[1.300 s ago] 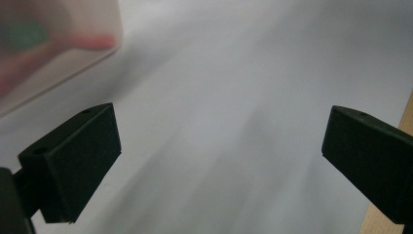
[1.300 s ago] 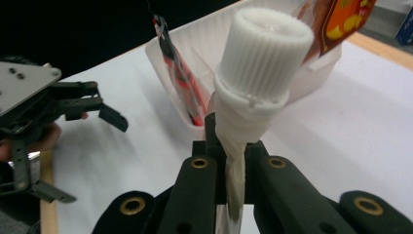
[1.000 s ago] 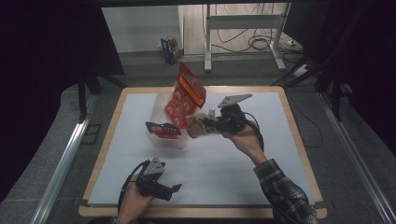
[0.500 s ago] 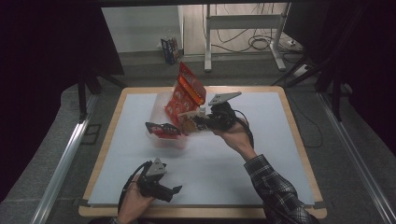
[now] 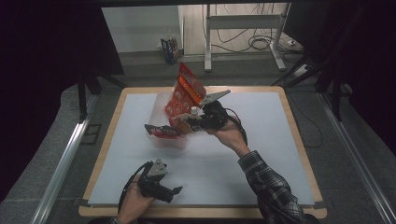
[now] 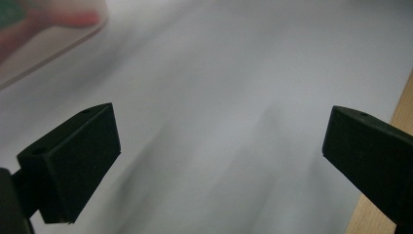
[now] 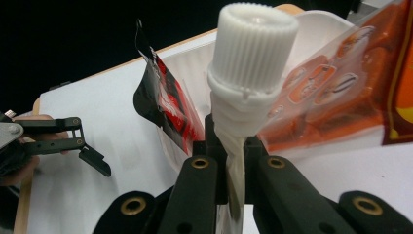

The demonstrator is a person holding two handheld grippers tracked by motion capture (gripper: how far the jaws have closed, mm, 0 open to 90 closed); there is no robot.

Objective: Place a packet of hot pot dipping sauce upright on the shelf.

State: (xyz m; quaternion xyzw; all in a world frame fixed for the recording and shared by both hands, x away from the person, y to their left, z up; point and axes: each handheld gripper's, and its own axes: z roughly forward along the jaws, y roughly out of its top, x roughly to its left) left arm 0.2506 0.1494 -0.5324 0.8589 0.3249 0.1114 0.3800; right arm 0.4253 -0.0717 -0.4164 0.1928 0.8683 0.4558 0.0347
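My right gripper (image 5: 188, 124) is shut on the neck of a white pouch with a ribbed screw cap (image 7: 257, 44), cap upward, at the near right rim of a clear plastic bin (image 5: 160, 103) in the middle of the table. An orange snack packet (image 5: 185, 91) stands tall in the bin. A dark red and black packet (image 5: 161, 131) leans at the bin's near left side. My left gripper (image 5: 173, 192) rests low near the table's front edge, open, with bare white mat between its jaws (image 6: 219, 156).
A white mat (image 5: 261, 154) covers the wooden table, whose edge (image 5: 205, 212) runs along the front. On the floor beyond stand a small box of items (image 5: 170, 46), metal desk legs and cables. A metal rail (image 5: 65, 158) runs along the left.
My right gripper has carried the white pouch a little to the left, closer over the bin. The left gripper has stayed where it was.
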